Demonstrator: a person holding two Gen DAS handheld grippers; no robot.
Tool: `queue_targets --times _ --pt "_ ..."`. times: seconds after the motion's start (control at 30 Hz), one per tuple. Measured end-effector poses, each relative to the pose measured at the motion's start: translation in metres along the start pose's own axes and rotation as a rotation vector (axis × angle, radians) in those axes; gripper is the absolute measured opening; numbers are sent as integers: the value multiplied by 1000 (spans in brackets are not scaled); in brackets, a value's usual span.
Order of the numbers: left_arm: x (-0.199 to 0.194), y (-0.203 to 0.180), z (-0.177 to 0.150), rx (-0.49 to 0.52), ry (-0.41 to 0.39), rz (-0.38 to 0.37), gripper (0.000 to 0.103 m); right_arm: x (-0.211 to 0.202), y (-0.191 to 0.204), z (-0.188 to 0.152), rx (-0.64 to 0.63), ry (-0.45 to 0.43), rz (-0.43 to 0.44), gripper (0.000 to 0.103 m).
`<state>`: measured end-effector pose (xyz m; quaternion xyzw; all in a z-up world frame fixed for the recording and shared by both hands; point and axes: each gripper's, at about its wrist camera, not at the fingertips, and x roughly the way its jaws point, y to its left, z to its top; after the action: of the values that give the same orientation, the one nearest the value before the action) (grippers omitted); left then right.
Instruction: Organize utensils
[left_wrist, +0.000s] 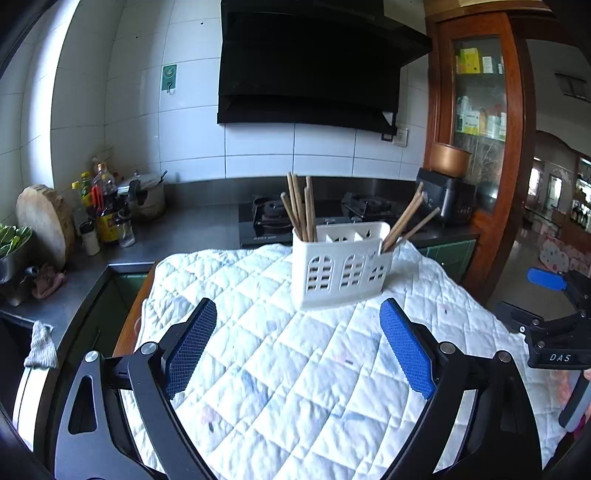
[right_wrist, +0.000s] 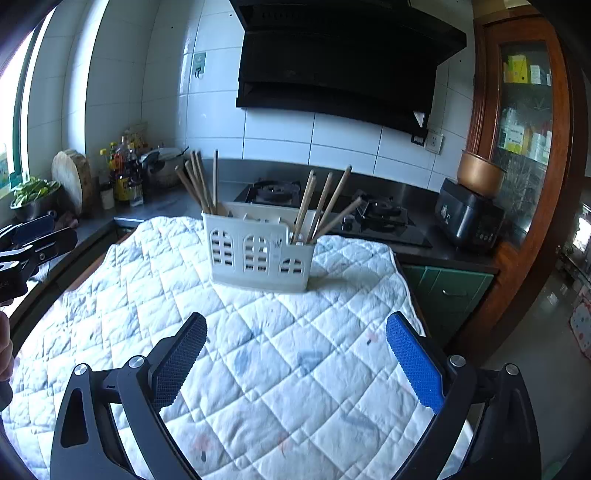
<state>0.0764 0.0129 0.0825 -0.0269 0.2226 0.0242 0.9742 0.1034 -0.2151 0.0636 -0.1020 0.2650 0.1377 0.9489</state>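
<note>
Two bunches of chopsticks (right_wrist: 201, 181) lean in the end compartments of the white holder (right_wrist: 258, 251) on the quilted worktop (right_wrist: 280, 369). Left gripper (left_wrist: 297, 347) and right gripper (right_wrist: 295, 358) hover before the holder, jaws spread, empty. A careless reach might tip this seemingly light holder.

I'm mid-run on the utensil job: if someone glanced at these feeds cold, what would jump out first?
The white utensil holder standing upright on the quilted cloth, with wooden chopsticks fanned out of its left compartment and its right one. Then the left gripper and right gripper, both wide open and empty, short of the holder. Behind looms the black range hood.
</note>
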Motion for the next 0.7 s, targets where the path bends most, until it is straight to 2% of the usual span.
queue_targets --times 0.23,0.5,0.7 --pt "-14 1 -28 9 22 24 90 -11 11 -24 54 1 18 96" --pt "-27 2 -39 39 20 19 90 -24 18 -32 109 -11 41 96" --pt "-29 1 -46 64 20 16 90 -30 24 -34 105 -16 38 96"
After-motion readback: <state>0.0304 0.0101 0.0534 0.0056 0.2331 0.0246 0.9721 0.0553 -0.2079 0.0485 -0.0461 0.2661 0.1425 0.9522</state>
